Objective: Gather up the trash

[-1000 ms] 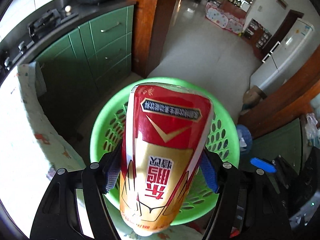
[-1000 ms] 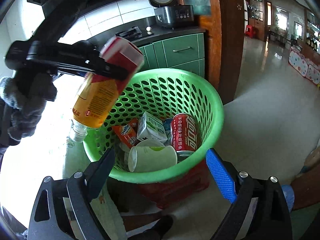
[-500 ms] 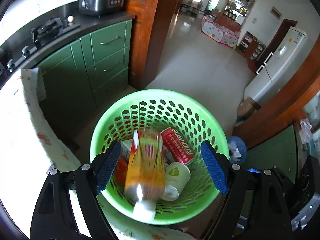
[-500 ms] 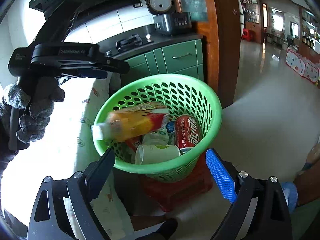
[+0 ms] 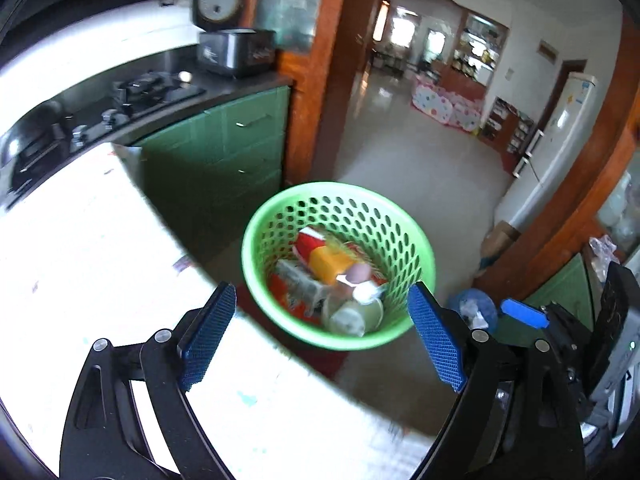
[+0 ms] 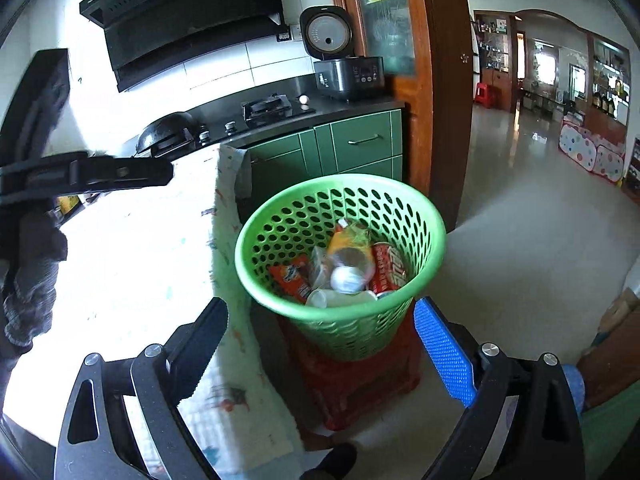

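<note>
With the yellow bottle (image 6: 349, 249) lying in the green basket (image 6: 434, 240) among cans and cups, the left gripper (image 5: 320, 334), jaws just widened and empty, and the equally spread, empty right gripper (image 6: 320, 344) should clear the rim before seeking more trash.

Green basket (image 5: 416, 240): contents motion-blurred in the left wrist view, labels unreadable. Paper cup (image 6: 340, 299): mostly hidden behind the basket rim. Red stool (image 6: 360, 384): top covered by the basket.
</note>
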`<state>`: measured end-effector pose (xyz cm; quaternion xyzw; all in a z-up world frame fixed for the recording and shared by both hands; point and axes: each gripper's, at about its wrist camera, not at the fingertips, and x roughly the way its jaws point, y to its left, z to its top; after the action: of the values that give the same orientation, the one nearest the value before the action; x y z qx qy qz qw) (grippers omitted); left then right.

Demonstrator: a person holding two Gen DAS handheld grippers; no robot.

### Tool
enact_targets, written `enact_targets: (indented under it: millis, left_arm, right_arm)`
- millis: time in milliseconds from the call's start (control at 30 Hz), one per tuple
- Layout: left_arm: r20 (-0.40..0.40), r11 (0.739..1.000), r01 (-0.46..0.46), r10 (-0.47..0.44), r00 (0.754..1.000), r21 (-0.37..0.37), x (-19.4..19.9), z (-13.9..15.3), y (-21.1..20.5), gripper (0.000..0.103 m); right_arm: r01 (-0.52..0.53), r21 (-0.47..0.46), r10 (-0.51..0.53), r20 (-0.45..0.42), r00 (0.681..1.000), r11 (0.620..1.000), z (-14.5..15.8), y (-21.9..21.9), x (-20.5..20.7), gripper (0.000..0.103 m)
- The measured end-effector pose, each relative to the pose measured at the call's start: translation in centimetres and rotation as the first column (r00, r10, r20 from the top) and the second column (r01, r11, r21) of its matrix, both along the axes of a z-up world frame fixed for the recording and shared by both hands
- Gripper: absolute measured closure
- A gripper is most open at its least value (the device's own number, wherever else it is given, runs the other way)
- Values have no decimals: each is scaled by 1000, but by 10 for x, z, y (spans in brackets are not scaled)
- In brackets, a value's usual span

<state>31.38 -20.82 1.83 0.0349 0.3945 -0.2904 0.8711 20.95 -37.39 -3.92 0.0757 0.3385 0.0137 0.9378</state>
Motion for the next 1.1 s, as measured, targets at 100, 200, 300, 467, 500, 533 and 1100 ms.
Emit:
enact_targets:
  millis: [100, 200, 300, 467, 500, 533, 1100]
  left_arm:
    - [35, 999, -40, 40, 999, -4, -22, 5, 26, 14]
    - [70, 997, -83, 83, 994, -6, -45, 6, 53, 10]
    - [96, 992, -127, 126, 987, -3, -66, 7, 76, 8]
    - [148, 984, -179, 180, 972, -21, -101, 9, 108, 6]
    - [149, 982, -189, 190, 970, -25, -106, 9, 112, 5]
    - [149, 979, -203, 205, 967, -29, -111, 7, 118, 5]
    - [215, 926, -379, 370, 904, -2, -175, -17, 169, 5]
  right_arm:
    - [-3, -11, 3, 3, 1000, 1000, 4, 13, -10, 12]
    - [-7, -36, 8, 6, 1000, 999, 6, 28, -19, 11]
    - [-8, -52, 8, 10, 1000, 999, 7, 42, -28, 10]
    - [-9, -16, 9, 5, 1000, 1000, 9, 59, -38, 9]
    - [-8, -13, 8, 6, 1000, 1000, 10, 63, -40, 9]
    - [-8, -12, 8, 7, 1000, 1000, 11, 66, -42, 9]
    - [-13, -14, 13, 14, 1000, 1000, 16, 99, -68, 8]
